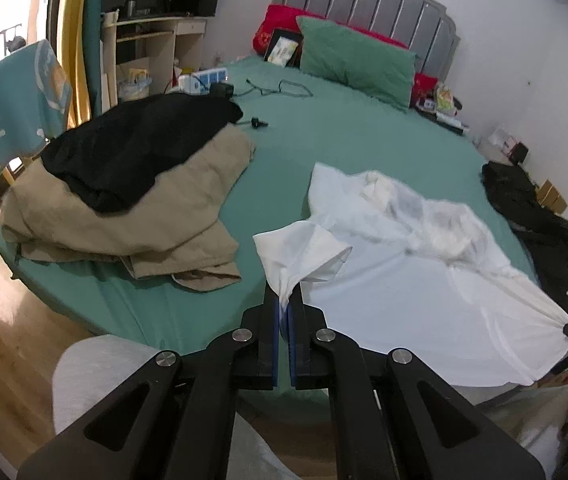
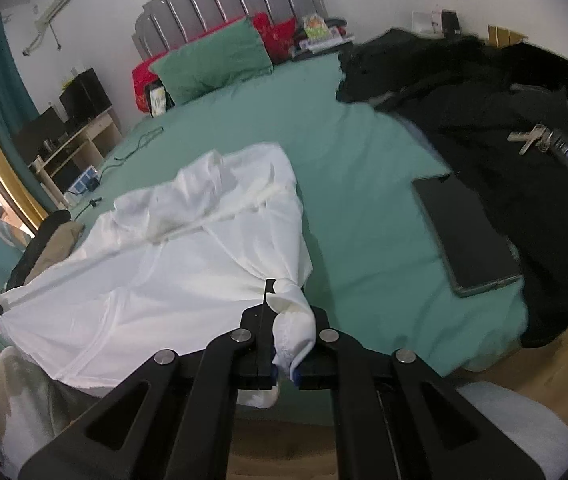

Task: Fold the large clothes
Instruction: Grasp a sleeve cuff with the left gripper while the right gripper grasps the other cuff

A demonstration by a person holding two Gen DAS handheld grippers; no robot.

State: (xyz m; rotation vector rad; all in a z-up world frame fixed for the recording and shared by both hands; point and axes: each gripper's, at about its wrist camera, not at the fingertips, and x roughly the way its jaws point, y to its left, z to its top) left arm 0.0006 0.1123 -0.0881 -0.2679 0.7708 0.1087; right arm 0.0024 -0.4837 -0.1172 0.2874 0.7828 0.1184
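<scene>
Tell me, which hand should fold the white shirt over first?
Probably left: the left gripper and right gripper both pinch the white shirt, but the left holds a loose sleeve.

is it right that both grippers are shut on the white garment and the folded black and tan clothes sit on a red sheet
Not quite: the sheet is green, not red, as the left wrist view shows. The rest holds: the left gripper and right gripper are shut on the white garment, and the folded black and tan clothes sit on it.

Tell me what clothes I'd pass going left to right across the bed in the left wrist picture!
Black garment on the folded tan clothes → white shirt spread on the green sheet → crumpled black clothing at the bed's right edge.
</scene>
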